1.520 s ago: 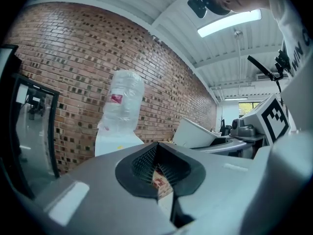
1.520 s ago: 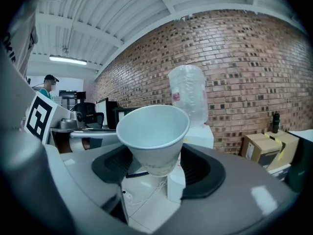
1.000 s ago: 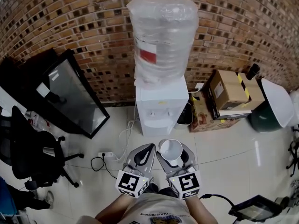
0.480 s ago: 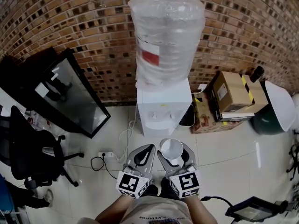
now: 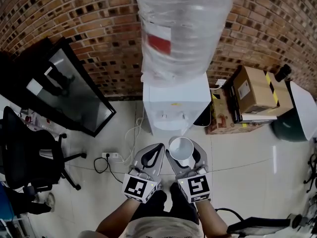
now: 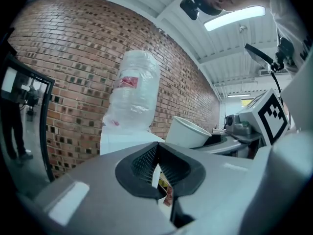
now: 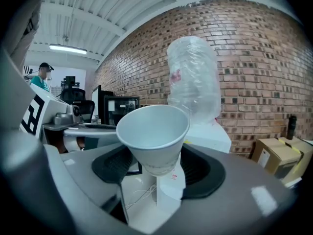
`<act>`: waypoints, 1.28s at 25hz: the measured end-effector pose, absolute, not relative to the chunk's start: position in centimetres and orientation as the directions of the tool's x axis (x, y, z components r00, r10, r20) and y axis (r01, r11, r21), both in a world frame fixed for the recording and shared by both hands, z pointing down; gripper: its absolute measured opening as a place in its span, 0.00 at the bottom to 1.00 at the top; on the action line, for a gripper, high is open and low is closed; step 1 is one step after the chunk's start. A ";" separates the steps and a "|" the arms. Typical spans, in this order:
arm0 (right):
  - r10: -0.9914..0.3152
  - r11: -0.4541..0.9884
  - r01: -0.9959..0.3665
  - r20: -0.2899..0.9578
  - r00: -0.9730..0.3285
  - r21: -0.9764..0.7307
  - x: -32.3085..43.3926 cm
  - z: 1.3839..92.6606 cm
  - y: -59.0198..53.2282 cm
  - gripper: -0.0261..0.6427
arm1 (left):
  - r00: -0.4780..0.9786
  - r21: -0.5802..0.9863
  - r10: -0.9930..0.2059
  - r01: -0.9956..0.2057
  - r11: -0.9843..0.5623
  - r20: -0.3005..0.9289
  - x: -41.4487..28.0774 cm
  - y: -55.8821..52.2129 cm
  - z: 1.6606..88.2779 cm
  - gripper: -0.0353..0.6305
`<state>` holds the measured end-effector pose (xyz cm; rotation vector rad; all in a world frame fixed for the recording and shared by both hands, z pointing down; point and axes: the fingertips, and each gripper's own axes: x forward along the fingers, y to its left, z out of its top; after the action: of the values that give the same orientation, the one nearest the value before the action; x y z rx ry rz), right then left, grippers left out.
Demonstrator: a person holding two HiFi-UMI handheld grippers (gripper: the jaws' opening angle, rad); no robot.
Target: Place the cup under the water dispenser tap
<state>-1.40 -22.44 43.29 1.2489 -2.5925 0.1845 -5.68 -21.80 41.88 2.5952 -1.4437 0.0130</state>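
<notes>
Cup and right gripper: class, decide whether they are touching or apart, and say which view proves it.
Touching. The right gripper view shows the cup with its lower part pinched between the right gripper and its dark pads, no gap either side.

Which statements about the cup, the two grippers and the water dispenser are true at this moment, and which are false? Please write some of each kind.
1. The right gripper holds a white paper cup. True.
2. The cup stands under the tap. False: it is in the right gripper, in front of the water dispenser and apart from it.
3. The left gripper is shut and holds nothing. True.
4. The cup is full of water. False: the right gripper view shows it empty inside.
5. In the head view, a cardboard box stands left of the water dispenser. False: it stands on the right.
</notes>
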 end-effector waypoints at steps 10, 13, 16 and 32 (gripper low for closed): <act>-0.751 0.617 -0.787 0.312 -0.583 0.015 -2.9 50.0 -26.4 0.51 | 0.442 0.189 -0.894 -0.886 -0.423 0.069 -7.6 -25.8 47.8 0.03; -0.751 0.612 -0.791 0.324 -0.575 0.016 -3.0 53.1 -27.6 0.51 | 0.455 0.201 -0.887 -0.879 -0.432 0.081 -7.9 -26.5 50.9 0.03; -0.741 0.621 -0.784 0.341 -0.578 0.022 -3.3 56.1 -28.4 0.51 | 0.425 0.215 -0.900 -0.892 -0.398 0.093 -9.2 -27.4 53.5 0.03; -0.741 0.609 -0.793 0.344 -0.577 -0.020 -4.6 71.0 -32.9 0.51 | 0.432 0.287 -0.884 -0.882 -0.374 0.177 -7.9 -28.4 64.1 0.03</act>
<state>-4.65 -32.93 71.02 1.2446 -2.5363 0.2464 -7.85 -28.39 64.06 2.3535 -1.5129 -0.0090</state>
